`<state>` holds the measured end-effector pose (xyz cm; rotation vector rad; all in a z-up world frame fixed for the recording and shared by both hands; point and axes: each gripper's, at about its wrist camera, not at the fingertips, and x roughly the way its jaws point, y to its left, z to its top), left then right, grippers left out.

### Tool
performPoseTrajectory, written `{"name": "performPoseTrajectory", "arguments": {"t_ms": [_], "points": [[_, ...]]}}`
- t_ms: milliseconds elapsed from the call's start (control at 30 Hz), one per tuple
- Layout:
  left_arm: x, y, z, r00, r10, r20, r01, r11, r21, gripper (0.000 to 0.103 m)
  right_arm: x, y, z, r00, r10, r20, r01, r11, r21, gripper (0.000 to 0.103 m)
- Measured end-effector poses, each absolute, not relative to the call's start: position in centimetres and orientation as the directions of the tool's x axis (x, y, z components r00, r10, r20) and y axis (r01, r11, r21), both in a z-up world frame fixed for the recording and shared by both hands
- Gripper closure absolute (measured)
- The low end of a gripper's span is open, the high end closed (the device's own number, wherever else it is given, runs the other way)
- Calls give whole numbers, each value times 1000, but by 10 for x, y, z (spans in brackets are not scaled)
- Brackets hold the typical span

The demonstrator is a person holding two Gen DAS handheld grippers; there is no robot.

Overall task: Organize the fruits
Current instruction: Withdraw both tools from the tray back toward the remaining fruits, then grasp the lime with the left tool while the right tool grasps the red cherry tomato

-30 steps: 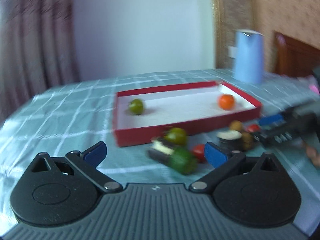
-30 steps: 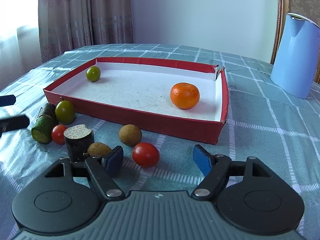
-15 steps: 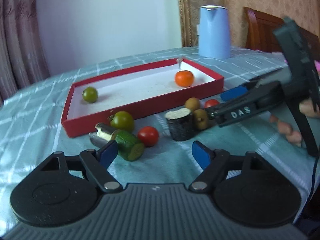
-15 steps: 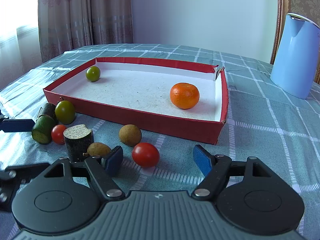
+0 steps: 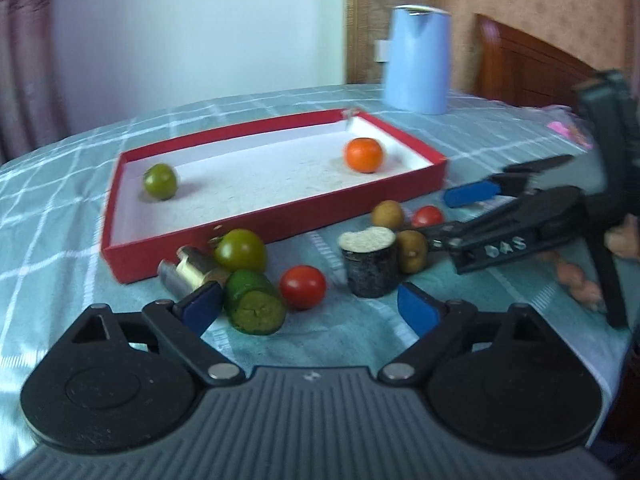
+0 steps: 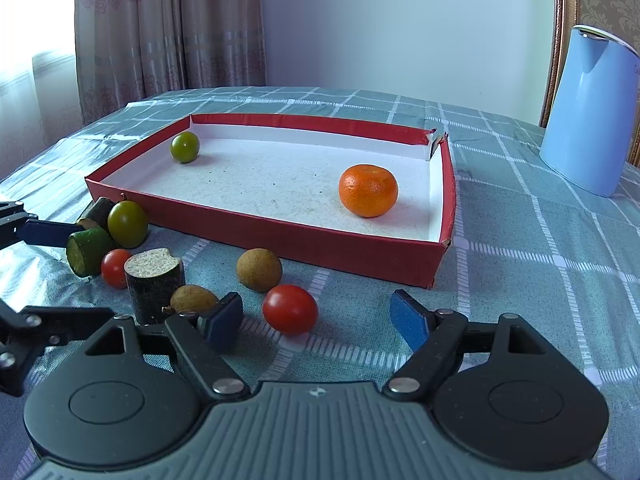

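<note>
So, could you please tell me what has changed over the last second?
The left tool has swung toward the loose fruit beside the red box; its jaws narrowed, are reopening now, and nothing has been gripped. The right tool has kept its place, jaws widening slightly around the red tomato without pressing it. No fruit moved; the orange stays boxed.

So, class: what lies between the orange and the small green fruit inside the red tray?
Nothing: in the right wrist view the tray floor is bare between the orange and the green fruit.
</note>
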<state>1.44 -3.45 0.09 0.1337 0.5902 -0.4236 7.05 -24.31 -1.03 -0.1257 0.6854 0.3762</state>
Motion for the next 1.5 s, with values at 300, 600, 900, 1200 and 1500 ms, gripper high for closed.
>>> {"name": "performPoseTrajectory", "arguments": {"t_ms": [300,600,900,1200,1500], "points": [[36,-24,-3,717,-356,-599,455,890,16,10,70,-243,-10,710,296,-639,-379,925,7,22],[23,-6,-4,719,-352,-599,447,894,12,12,70,-243,-11,710,296,-638,-379,925,7,22],[26,-7,-5,754,-289,-590,379,925,31,67,70,-243,-11,711,296,-638,-379,925,7,22],[18,-9,-6,782,-251,-570,349,935,67,73,70,-242,-10,711,297,-637,-380,925,7,22],[14,-9,-6,795,-243,-556,337,939,73,74,67,-246,-8,723,325,-610,-394,919,22,68]]}}
